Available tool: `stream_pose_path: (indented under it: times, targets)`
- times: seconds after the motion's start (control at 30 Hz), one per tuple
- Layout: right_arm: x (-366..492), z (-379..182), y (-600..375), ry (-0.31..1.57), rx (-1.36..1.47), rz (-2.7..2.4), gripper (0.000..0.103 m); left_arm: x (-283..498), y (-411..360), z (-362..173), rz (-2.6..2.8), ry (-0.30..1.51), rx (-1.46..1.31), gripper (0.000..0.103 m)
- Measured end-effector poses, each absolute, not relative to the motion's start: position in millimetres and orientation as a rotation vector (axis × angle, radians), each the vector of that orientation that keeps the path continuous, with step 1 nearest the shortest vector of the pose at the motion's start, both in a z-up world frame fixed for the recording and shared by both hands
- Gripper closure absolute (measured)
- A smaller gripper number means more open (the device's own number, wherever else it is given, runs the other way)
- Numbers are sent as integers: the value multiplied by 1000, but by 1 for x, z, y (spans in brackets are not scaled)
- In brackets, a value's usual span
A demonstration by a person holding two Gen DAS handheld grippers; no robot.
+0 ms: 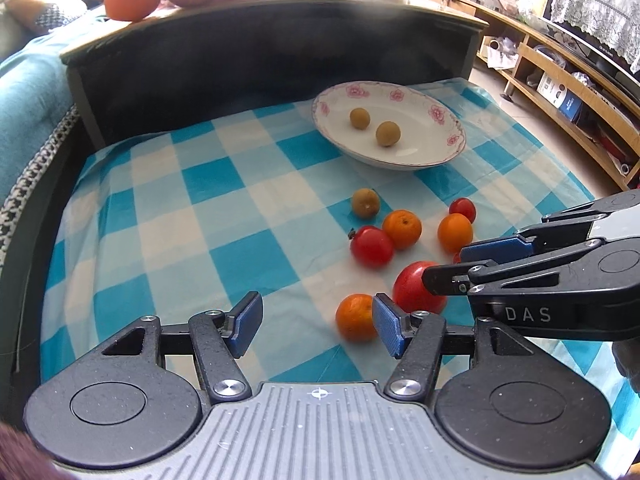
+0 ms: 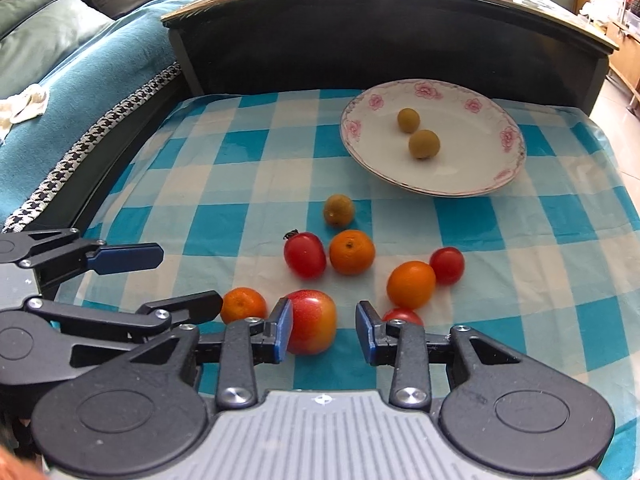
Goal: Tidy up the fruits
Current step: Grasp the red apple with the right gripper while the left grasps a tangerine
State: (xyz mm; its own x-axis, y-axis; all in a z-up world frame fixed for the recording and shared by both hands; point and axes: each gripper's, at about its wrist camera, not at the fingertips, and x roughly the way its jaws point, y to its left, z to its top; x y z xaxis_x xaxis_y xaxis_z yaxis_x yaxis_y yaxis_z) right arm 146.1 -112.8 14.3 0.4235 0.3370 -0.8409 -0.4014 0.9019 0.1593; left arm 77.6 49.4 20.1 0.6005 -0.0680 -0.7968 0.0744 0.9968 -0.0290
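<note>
Right now the big tomato [image 2: 312, 326] sits on the checked cloth [image 2: 224, 184] just at my right gripper [image 2: 322, 332], jaws spread and empty. I'd centre it before closing gently. Left gripper [image 1: 316, 330] hangs open beside an orange [image 1: 355, 317]; plate [image 2: 472, 188] beyond.

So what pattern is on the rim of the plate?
Pink flowers on the white plate rim, clearest in the right wrist view.

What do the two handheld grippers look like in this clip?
Both grippers, left and right, match: black textured linkage arms with silver screws, blue ribbed finger pads, round black housings and a grey ribbed base. The right one's side bears white letters "DAS".
</note>
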Motion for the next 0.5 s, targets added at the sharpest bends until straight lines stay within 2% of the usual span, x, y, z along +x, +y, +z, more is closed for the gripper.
stream_pose_path:
  times: [0.5]
  targets:
    - [157,5,-107,1115,15,518,63,75,64,19,-70,939,-37,34]
